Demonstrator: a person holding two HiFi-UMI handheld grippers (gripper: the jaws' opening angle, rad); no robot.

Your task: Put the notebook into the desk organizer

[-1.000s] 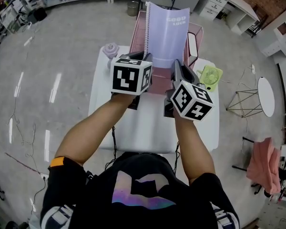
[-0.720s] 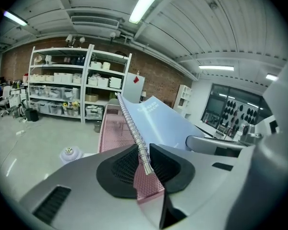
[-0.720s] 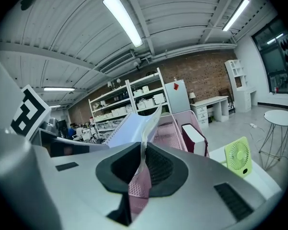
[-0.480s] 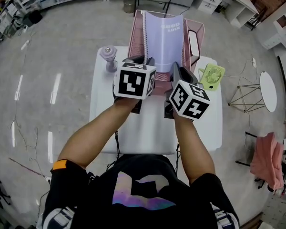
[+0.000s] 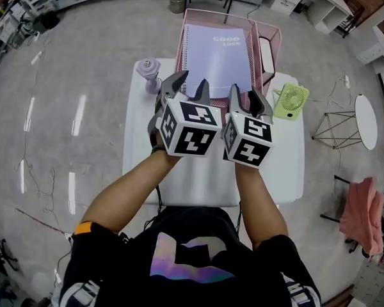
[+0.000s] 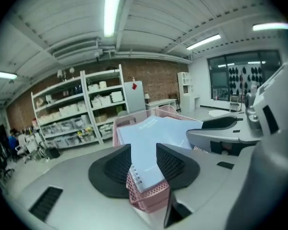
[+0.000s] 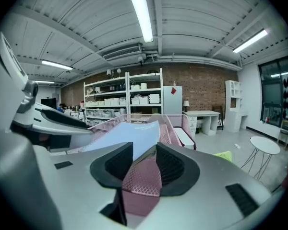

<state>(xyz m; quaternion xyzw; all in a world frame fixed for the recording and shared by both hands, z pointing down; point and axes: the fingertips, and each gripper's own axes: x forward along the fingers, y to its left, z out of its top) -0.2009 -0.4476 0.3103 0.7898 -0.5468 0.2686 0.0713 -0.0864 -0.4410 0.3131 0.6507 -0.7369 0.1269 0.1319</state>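
Left tool [image 5: 191, 80] and right tool [image 5: 243, 92], jaws just opening, released, straddle notebook [image 5: 217, 59] and desk organizer [image 5: 181, 43].

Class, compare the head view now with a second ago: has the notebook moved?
Yes. The notebook stood upright, rising above the rim of the desk organizer; now it has dropped and lies down inside it.

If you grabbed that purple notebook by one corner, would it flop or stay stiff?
Probably a bit floppy: the notebook looks thin, like soft covers over paper. Likely light too, since it is so slim. Its wire spiral edge, seen in the left gripper view, should stay stiffer.
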